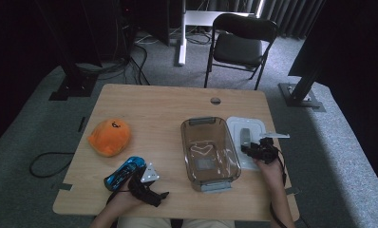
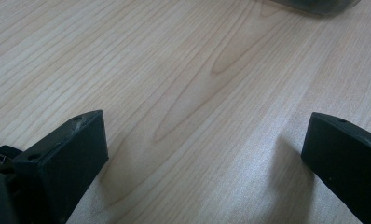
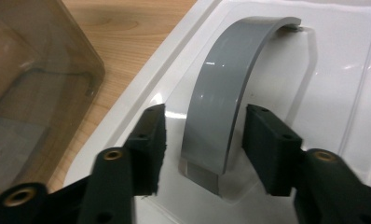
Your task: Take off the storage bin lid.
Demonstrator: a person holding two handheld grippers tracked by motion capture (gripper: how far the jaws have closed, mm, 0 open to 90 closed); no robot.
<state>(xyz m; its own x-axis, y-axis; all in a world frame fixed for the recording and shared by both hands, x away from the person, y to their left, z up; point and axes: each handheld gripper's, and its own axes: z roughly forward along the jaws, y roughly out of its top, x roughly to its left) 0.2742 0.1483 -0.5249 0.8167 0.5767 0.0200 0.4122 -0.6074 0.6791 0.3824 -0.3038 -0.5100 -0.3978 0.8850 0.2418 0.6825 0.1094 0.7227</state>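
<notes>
One clear container (image 1: 210, 153), one white lid (image 1: 246, 137), one orange plush (image 1: 109, 137), one blue toy car (image 1: 124, 172), one chair (image 1: 239, 43).

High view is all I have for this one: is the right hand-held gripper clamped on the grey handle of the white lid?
Observer: No. In the right gripper view, the right hand-held gripper has its jaws on either side of the grey handle, with a gap on each side.
Operator: Does that handle lie flat?
Observer: No, it arches up from the white lid.
Operator: And the left hand-held gripper?
Observer: In the left gripper view, the left hand-held gripper has its jaws wide apart over the bare wooden table, with nothing between them.
</notes>
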